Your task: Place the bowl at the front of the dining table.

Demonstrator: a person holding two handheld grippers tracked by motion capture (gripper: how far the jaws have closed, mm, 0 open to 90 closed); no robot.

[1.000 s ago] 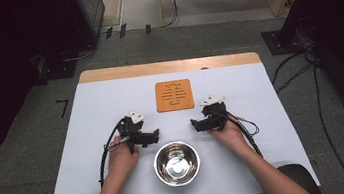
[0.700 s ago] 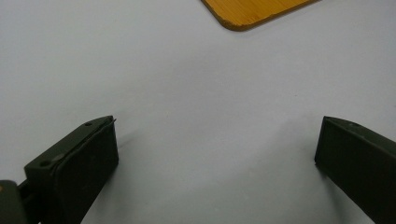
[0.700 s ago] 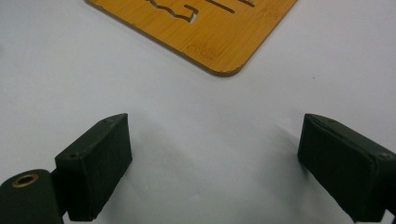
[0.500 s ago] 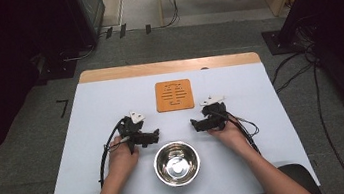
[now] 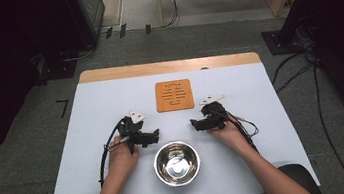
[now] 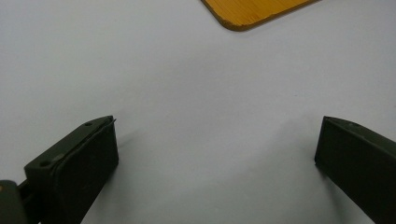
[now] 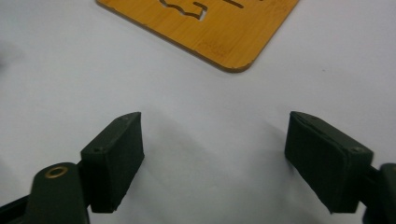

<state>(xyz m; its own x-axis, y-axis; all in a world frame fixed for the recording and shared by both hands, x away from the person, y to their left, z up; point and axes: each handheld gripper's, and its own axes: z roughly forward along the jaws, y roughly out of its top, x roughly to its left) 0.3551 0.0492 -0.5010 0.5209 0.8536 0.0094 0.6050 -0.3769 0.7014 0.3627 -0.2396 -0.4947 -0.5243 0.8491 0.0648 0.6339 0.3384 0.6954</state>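
- My left claw (image 5: 154, 137) and right claw (image 5: 194, 123) both rest on the table, jaws spread wide, nothing between them
- A steel bowl (image 5: 176, 163) sits near my edge, between my hands and apart from both claws
- A slotted wooden mat (image 5: 174, 95) lies flat beyond the claws
- The table (image 5: 95, 107) is pale; grey floor and cables surround it
- No readable writing

Wooden board (image 6: 254, 11) cut off by top edge in left gripper view, one corner showing. Same in right gripper view, slot pattern truncated. Forearms clipped at bottom of high view. Reflection inside steel bowl (image 5: 176, 163) unreadable.
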